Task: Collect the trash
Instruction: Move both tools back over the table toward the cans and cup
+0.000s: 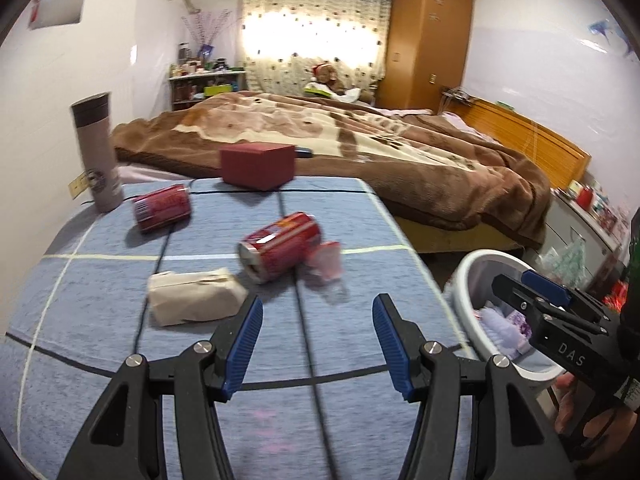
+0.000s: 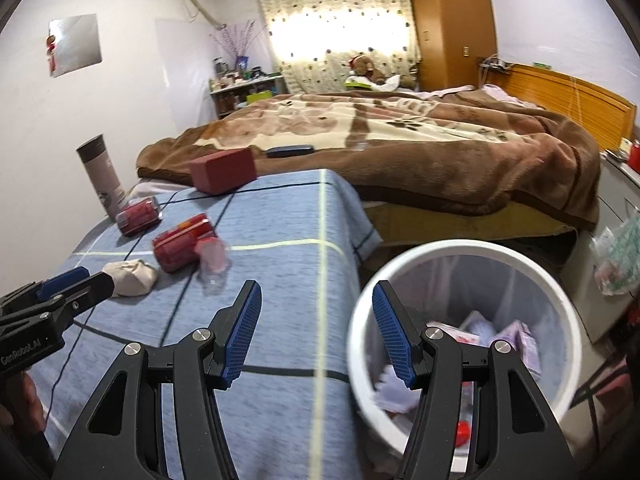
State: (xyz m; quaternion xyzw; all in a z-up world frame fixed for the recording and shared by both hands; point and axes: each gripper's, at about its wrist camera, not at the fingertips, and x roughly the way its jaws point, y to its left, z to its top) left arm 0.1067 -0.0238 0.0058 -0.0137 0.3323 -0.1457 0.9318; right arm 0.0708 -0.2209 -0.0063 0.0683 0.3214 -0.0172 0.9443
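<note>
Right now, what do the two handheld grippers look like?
Both are alike: the left gripper and right gripper have black angular plastic arms with silver round bolts at the joints and ribbed blue pads on the fingers. White letters "DAS" mark the right gripper's side; the left one's side reads "GenRobot.AI".

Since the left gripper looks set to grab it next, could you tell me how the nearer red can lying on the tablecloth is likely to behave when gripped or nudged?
The nearer red can lies on its side, so a nudge across its length would probably roll it. Its open end suggests it is empty, hence light and easily dented. The clear plastic cup touching it may shift too.
</note>
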